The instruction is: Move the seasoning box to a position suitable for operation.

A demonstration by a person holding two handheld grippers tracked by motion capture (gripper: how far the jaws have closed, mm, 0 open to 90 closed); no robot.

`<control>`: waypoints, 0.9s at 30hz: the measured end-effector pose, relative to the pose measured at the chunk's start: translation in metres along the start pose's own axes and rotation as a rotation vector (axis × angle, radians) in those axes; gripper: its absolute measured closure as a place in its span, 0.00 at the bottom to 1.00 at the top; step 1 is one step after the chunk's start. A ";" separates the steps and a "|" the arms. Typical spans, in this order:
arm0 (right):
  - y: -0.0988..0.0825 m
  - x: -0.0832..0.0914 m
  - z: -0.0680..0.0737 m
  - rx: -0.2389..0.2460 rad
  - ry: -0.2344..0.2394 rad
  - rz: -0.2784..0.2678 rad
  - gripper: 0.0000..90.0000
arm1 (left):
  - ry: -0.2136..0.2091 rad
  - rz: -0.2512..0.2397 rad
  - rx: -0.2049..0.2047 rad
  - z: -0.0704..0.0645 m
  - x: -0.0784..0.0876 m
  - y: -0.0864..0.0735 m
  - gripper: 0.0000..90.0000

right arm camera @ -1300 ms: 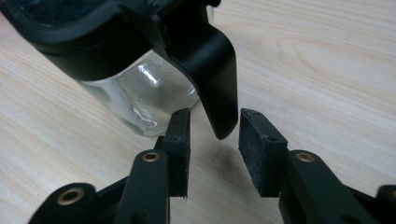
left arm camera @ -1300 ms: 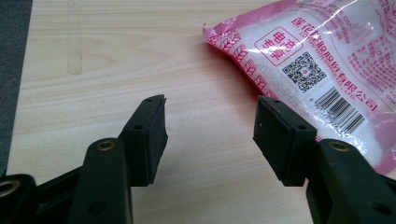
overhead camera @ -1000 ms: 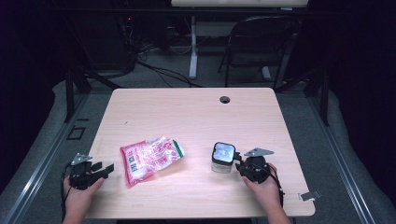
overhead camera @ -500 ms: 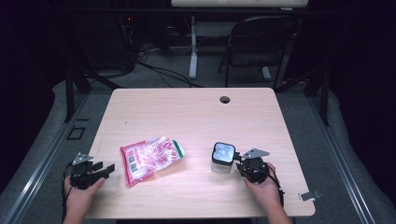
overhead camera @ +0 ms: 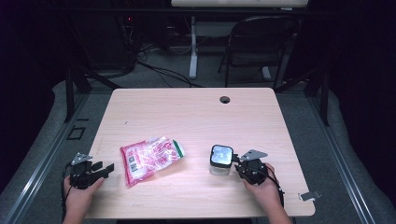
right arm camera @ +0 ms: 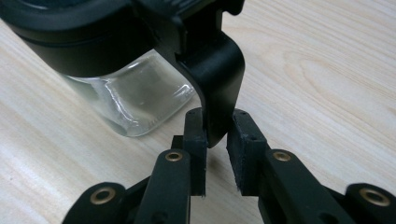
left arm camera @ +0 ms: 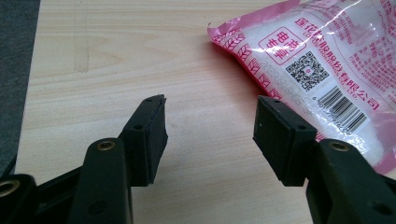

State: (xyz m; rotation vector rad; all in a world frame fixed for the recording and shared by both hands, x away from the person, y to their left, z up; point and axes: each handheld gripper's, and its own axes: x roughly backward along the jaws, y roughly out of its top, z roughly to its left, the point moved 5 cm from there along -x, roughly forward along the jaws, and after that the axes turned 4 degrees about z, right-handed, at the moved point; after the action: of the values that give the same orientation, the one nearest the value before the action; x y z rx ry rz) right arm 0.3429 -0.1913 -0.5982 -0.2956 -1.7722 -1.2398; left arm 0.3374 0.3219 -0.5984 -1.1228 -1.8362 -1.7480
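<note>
While the jar's [overhead camera: 221,160] black lid tab [right arm camera: 219,88] is clamped by the right gripper's [right arm camera: 216,140] just-closing fingers, the left gripper [left arm camera: 210,123] is held open, lower left, beside the bag [left arm camera: 327,60].

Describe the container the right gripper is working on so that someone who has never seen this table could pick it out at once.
On the light wooden table, look at the near right part, just ahead of the right gripper. There stands a small square clear glass jar with a black lid, whose black latch tab sits between the gripper's jaws. Unlike the flat pink-and-white plastic bag to its left, it is upright and rigid.
</note>
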 end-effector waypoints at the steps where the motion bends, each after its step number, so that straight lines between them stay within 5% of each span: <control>1: 0.000 0.000 0.001 0.002 0.008 -0.001 0.86 | 0.000 0.000 0.000 0.000 0.000 0.000 0.49; 12: 0.002 0.002 0.016 0.058 0.033 0.001 0.87 | 0.001 0.003 -0.006 -0.001 0.000 0.000 0.49; 27: 0.010 -0.001 0.069 0.217 0.082 0.014 0.87 | 0.002 0.000 -0.032 -0.008 -0.001 0.001 0.49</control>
State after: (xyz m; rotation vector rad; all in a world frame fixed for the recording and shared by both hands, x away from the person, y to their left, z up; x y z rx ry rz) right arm 0.3122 -0.1291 -0.5974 -0.1296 -1.8113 -1.0242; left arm 0.3366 0.3139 -0.5967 -1.1333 -1.8130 -1.7835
